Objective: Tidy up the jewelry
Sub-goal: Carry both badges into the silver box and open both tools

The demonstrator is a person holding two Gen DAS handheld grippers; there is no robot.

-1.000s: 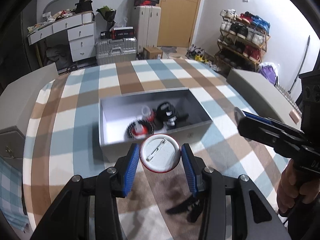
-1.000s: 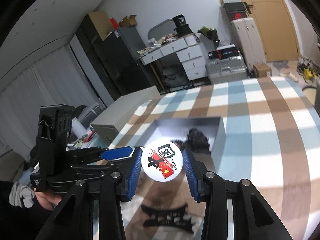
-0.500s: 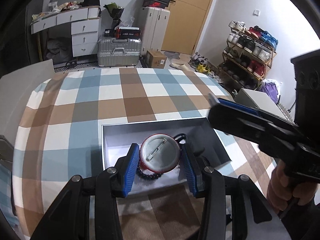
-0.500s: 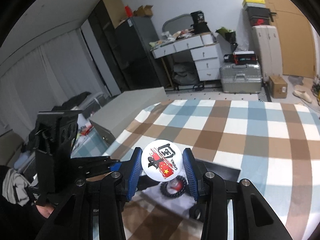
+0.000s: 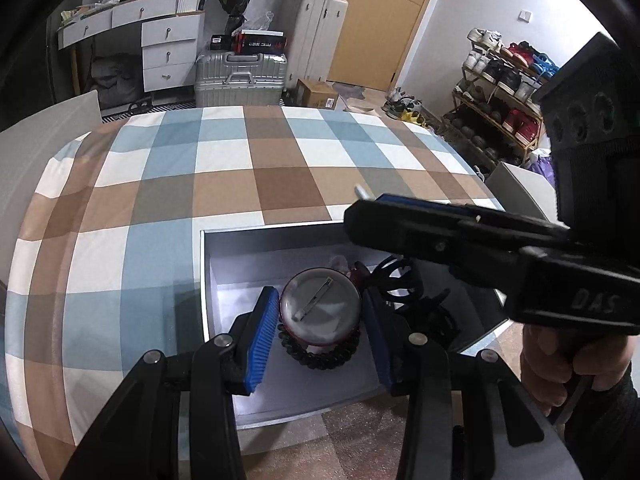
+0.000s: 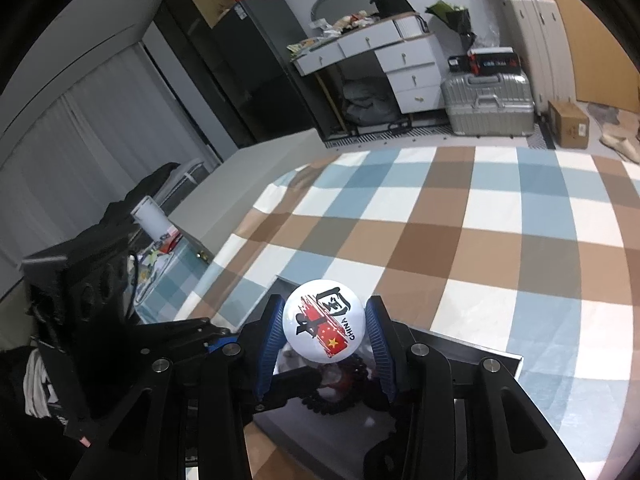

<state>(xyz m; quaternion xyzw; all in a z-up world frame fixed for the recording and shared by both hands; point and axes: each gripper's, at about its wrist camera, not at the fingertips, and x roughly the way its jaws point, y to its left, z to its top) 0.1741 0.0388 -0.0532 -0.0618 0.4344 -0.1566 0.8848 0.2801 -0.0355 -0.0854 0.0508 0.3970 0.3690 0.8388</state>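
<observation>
Two badges gripped, right tongs [image 5: 362, 196] hiding tray [image 5: 280, 236] corner

A silver suitcase [image 5: 241, 79] sits by white drawers [image 5: 170, 53]; shoe rack [image 5: 502, 92] stands far right

Even, cool indoor light, soft shadows inside the tray [image 5: 280, 248]; heavy fisheye bending, dark vignetted corners, slight motion blur
</observation>
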